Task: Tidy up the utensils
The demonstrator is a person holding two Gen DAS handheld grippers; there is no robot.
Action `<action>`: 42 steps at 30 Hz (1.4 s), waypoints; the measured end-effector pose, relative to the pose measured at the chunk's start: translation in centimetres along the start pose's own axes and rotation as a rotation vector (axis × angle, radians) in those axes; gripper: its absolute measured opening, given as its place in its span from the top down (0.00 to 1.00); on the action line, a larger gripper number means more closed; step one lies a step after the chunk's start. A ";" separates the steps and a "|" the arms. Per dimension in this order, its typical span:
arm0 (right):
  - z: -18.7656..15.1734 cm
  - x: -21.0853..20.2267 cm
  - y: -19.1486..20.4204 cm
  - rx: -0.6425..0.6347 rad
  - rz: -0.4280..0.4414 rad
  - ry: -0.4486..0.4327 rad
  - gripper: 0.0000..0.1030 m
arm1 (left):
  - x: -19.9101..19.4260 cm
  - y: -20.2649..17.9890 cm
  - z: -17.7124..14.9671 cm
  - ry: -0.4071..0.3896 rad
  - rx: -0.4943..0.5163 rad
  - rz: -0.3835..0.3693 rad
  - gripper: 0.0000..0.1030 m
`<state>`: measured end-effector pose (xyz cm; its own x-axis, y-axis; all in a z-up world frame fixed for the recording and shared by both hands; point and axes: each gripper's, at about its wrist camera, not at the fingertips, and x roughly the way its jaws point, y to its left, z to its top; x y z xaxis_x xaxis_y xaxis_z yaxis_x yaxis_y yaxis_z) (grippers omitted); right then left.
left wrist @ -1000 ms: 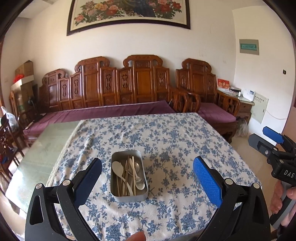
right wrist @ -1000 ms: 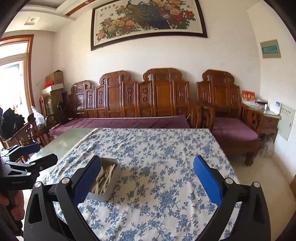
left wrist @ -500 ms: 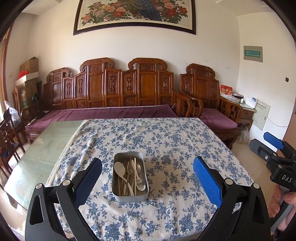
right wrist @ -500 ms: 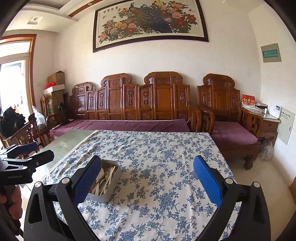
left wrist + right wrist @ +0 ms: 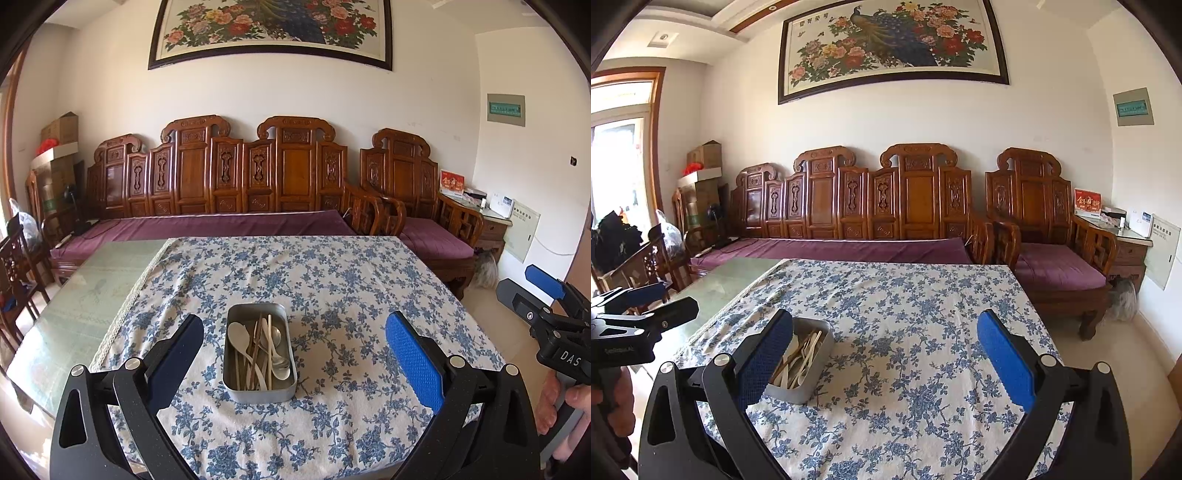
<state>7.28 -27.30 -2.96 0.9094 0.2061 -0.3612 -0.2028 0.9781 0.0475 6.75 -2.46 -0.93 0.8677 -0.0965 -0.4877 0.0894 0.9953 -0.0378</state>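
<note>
A rectangular metal tin (image 5: 258,391) stands on the blue-flowered tablecloth (image 5: 332,288) near the table's front edge. It holds several spoons (image 5: 238,336) and chopsticks (image 5: 255,354). My left gripper (image 5: 294,354) is open and empty, held above the front edge with the tin between its fingers in view. My right gripper (image 5: 885,354) is open and empty, to the right of the tin (image 5: 812,384), whose near end its left finger hides. Each gripper also shows in the other view: the right one (image 5: 532,299) and the left one (image 5: 646,306), both open.
The left part of the table is bare green glass (image 5: 85,295). A carved wooden sofa (image 5: 229,192) with purple cushions stands behind the table, an armchair (image 5: 424,221) to its right. Dark wooden chairs (image 5: 18,266) stand at the table's left side.
Both grippers have drawn back and tilted up a little, so the tin and table sit lower and farther off. Both stay open. The tin has not moved.
</note>
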 end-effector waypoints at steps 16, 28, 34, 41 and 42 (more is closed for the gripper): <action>-0.2 0.2 0.0 0.000 0.001 0.006 0.03 | -0.2 -0.1 0.0 -0.006 0.002 -0.004 0.08; -0.2 0.2 0.0 0.000 0.000 0.006 0.03 | -0.3 -0.4 -0.1 -0.007 0.006 -0.007 0.08; -0.4 0.2 0.1 -0.001 0.002 0.008 0.03 | -0.4 -0.6 0.1 -0.009 0.009 -0.010 0.08; -0.5 0.3 0.0 0.003 0.004 0.010 0.03 | -0.5 -0.7 0.4 -0.009 0.007 -0.015 0.08; -0.5 0.3 0.1 0.003 0.003 0.010 0.03 | -0.5 -0.7 0.4 -0.009 0.007 -0.015 0.08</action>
<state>7.32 -27.21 -3.56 0.9052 0.2090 -0.3701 -0.2046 0.9775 0.0516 6.47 -3.11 -0.33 0.8706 -0.1118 -0.4791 0.1061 0.9936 -0.0389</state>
